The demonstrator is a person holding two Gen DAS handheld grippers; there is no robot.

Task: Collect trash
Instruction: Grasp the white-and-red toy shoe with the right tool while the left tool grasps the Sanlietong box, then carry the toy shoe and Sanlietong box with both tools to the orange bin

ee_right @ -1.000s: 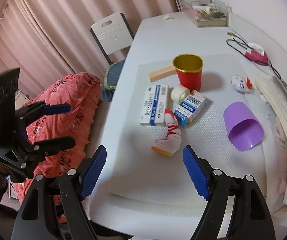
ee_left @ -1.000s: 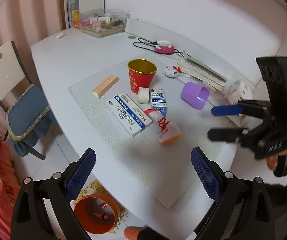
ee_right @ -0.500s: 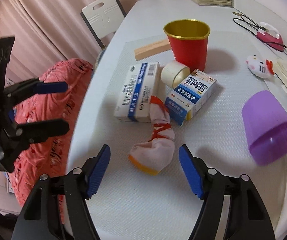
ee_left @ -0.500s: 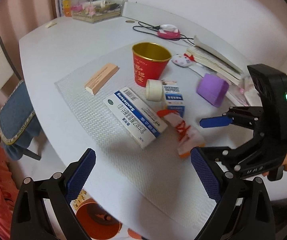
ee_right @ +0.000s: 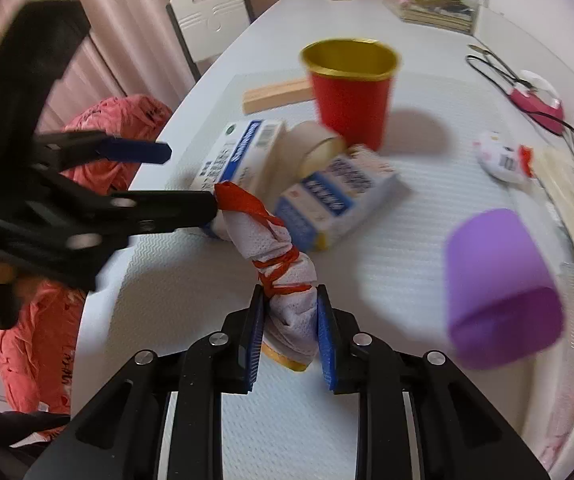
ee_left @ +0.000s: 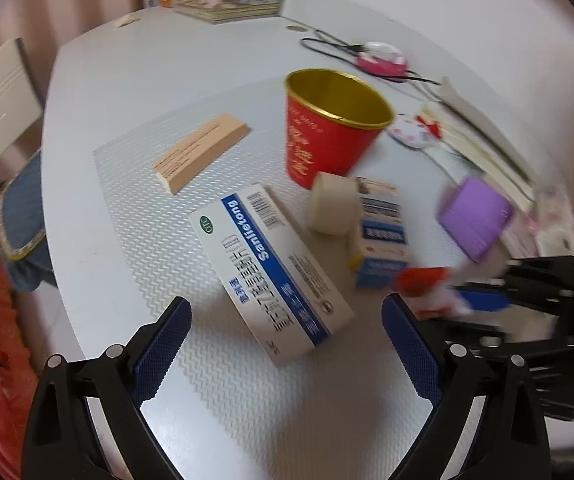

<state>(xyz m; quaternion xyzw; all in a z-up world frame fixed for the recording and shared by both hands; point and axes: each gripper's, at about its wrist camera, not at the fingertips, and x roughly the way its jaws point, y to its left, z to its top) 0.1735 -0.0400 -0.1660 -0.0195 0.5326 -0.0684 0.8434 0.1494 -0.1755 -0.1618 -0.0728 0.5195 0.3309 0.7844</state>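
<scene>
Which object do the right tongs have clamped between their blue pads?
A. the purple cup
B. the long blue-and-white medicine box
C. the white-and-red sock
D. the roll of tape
C: in the right wrist view the right tongs are shut on the orange-toed end of the white-and-red sock, its fabric squeezed between both pads, while the other three lie untouched on the mat.

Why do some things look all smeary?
Left wrist view: the sock and right tool are smeared by motion; the long box stays readable. Right wrist view: the purple cup and red cup blur; edges bend from the fisheye lens.
</scene>
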